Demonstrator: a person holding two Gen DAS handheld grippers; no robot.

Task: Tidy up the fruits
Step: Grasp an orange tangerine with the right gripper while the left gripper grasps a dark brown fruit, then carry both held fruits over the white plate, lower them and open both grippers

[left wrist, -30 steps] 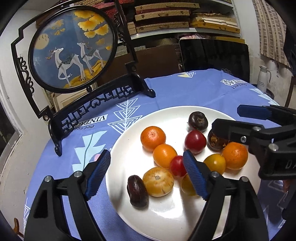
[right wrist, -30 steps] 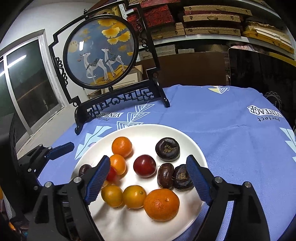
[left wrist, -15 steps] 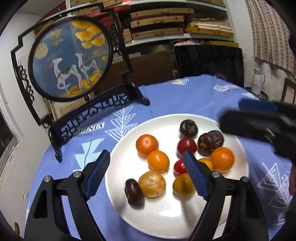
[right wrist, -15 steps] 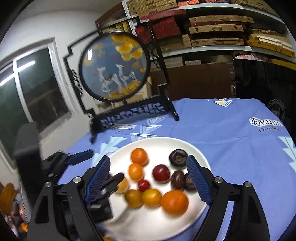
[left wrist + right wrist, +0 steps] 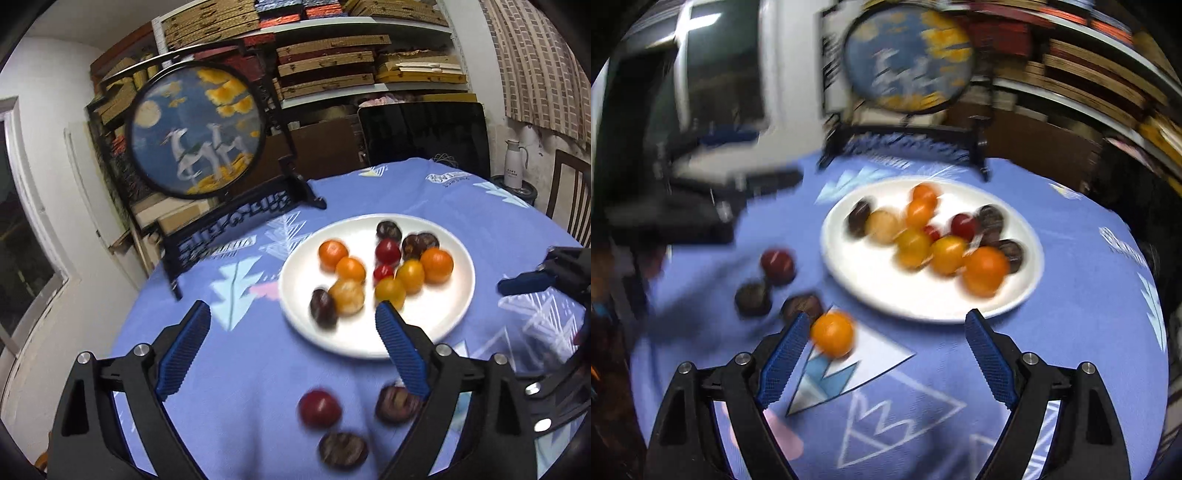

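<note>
A white plate [image 5: 424,317] on the blue cloth holds several fruits: oranges, yellow ones, red plums and dark ones. On the cloth in front of it lie a red plum [image 5: 319,408] and two dark fruits [image 5: 343,448] [image 5: 397,404]. My left gripper [image 5: 291,310] hovers near the plate's front rim, its jaws opening with nothing between them. In the blurred right wrist view a loose orange [image 5: 833,334] lies on the cloth beside the left finger of my right gripper [image 5: 886,317]. Those jaws are closing slightly and stand wide without pressing on the orange. The plate [image 5: 871,273] lies beyond.
A round deer screen on a black stand [image 5: 195,129] stands at the table's back left. Behind the table is a dark chair [image 5: 424,133] under full shelves. A white jug [image 5: 515,162] and a wooden chair [image 5: 569,206] stand at the right.
Both grippers have drawn back from the plate, bringing loose fruit on the cloth into view. The left jaws stand wider. The right view has rolled and blurred.
</note>
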